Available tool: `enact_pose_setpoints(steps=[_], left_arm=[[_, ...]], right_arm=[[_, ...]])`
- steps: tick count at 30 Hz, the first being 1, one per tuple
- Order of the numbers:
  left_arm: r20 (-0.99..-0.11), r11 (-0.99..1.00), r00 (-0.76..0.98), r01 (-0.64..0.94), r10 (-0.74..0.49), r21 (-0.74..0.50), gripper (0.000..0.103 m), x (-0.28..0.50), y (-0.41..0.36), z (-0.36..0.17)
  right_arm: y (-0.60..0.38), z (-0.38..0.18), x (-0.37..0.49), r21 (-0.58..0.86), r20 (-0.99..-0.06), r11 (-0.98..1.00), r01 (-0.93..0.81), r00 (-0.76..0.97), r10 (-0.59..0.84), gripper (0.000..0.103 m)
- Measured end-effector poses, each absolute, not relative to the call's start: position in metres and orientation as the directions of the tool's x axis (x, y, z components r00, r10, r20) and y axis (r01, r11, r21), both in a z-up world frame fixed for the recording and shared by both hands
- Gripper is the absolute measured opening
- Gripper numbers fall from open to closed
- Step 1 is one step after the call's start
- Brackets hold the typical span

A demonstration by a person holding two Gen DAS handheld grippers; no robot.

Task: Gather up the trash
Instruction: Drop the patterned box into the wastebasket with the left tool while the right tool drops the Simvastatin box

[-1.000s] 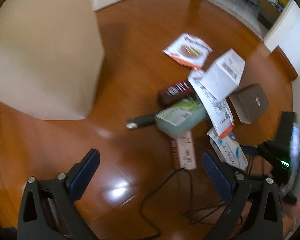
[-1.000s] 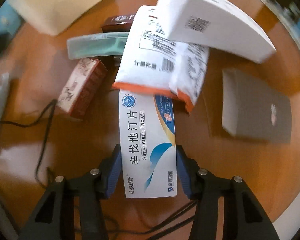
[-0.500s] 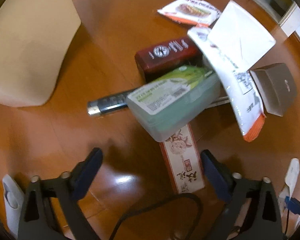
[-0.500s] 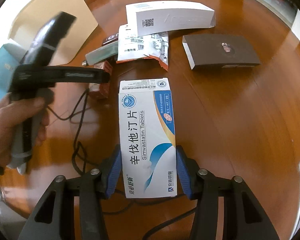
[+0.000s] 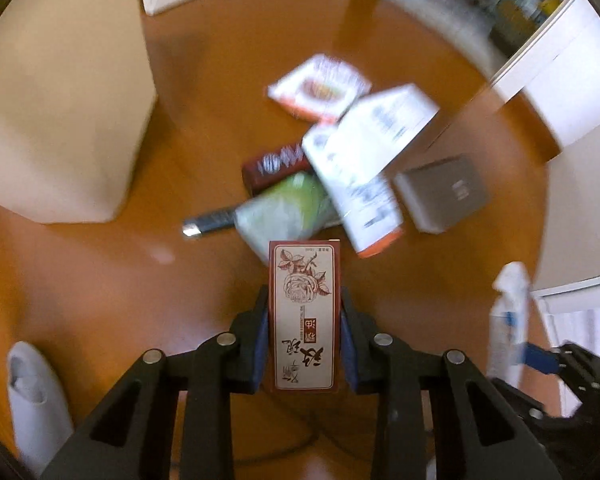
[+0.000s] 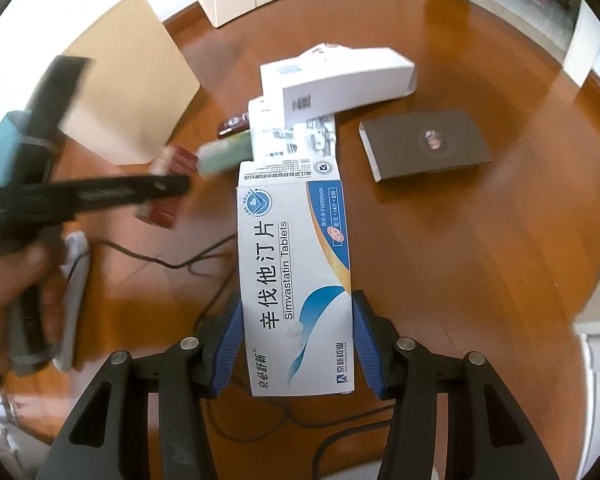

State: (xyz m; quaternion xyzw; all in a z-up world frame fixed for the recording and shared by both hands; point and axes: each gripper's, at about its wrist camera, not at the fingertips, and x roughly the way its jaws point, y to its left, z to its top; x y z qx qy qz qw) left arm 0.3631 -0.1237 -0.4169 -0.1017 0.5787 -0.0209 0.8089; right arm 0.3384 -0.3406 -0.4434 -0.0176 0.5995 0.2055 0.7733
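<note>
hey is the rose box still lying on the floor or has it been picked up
Picked up. The rose box is clamped between the left gripper's blue pads, lifted clear of the floor.

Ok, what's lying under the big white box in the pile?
The white box rests on a printed white pouch, which overlaps a green pack. Whatever lies beneath the pouch's middle is covered.

Rose-printed maroon carton (image 5: 304,316); blue-and-white tablet box (image 6: 296,280); dark grey box (image 6: 426,144).
</note>
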Motion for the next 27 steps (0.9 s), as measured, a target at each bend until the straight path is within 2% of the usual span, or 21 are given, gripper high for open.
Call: enact_pose_setpoints(steps=[5, 11, 14, 18, 27], left_arm=[[-0.88, 0.976, 0.45, -0.066, -0.155, -0.206, 0.029, 0.36, -0.093, -0.328], [-0.827, 0.985, 0.562, -0.131, -0.022, -0.116, 0.029, 0.391, -0.005, -0.244], [-0.828, 0.985, 0.559, -0.158, 0.036, -0.064, 0.029, 0.412, 0.038, -0.233], [-0.845, 0.975, 0.532, -0.213, 0.062, -0.063, 0.029, 0.435, 0.081, -0.242], [-0.871, 0.981, 0.478, -0.192, 0.111, 0.02, 0.032, 0.441, 0.085, -0.264]], right_arm=[[-0.338, -0.395, 0.328, 0.185, -0.937, 0.919, -0.348, 0.219, 0.271, 0.054], [-0.331, -0.311, 0.333, 0.138, -0.92, 0.917, -0.374, 0.294, 0.259, 0.054], [-0.325, -0.279, 0.339, 0.134, -0.909, 0.913, -0.385, 0.32, 0.268, 0.054], [-0.312, -0.237, 0.338, 0.137, -0.894, 0.898, -0.418, 0.338, 0.294, 0.054], [-0.278, -0.211, 0.335, 0.125, -0.905, 0.87, -0.477, 0.304, 0.297, 0.054]])
